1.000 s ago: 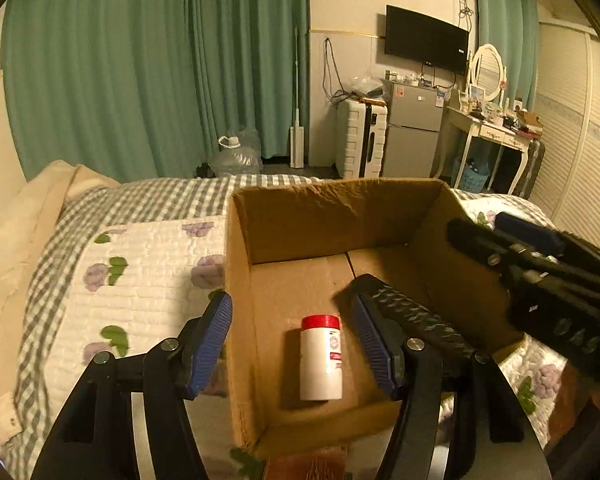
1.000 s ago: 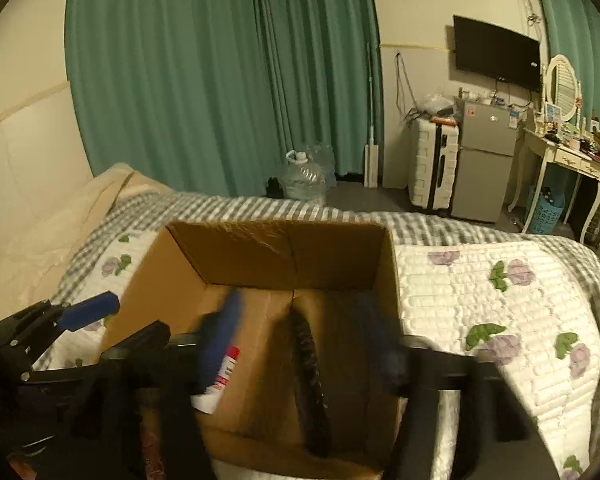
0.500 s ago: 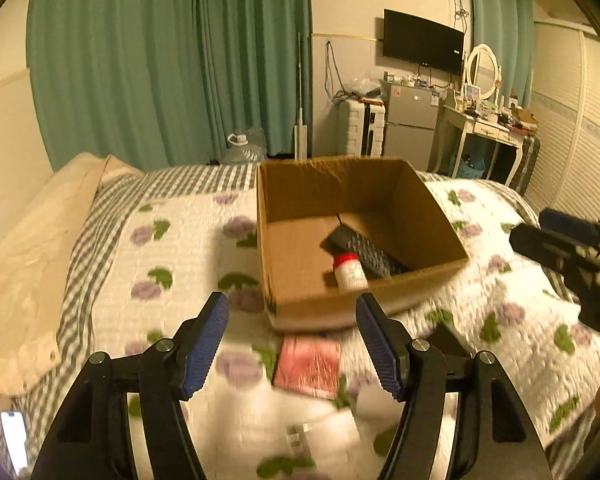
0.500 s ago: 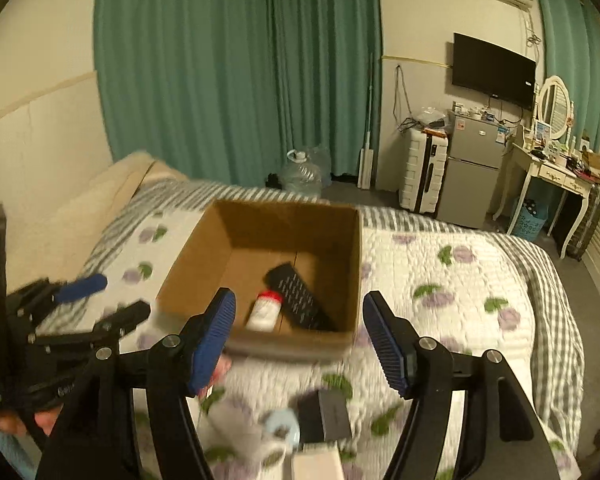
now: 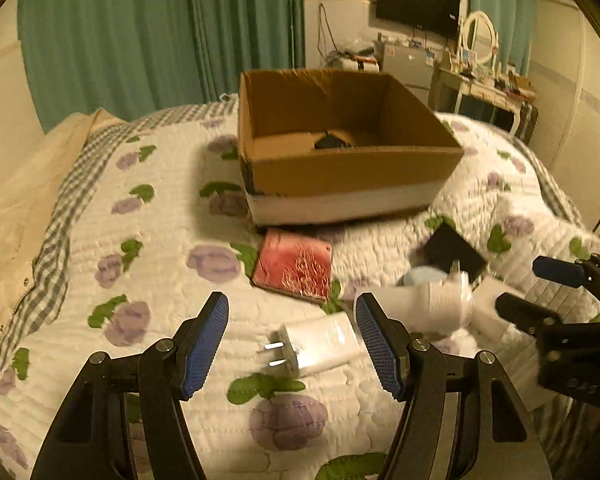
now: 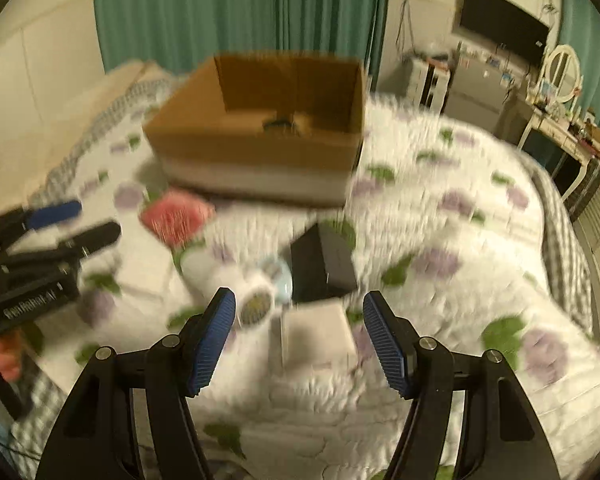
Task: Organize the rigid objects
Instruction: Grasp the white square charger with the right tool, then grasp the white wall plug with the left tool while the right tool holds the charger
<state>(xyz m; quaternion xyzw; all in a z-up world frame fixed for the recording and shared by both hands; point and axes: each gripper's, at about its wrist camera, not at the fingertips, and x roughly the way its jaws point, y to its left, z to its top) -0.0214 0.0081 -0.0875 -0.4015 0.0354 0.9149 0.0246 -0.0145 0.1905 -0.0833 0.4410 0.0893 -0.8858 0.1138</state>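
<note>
Directly before left gripper [image 5: 292, 340] lies white charger [image 5: 320, 346].

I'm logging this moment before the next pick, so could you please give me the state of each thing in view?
Cardboard box: open, dark item inside.
Left gripper: open, empty.
Right gripper: open, empty.
White plug adapter: lying on its side, prongs exposed.
Red booklet: flat, closed.
Black box: closed, on quilt.

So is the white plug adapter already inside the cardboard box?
No, the white plug adapter lies on the quilt between the open fingers of the left hand-held gripper, well short of the cardboard box.
</note>
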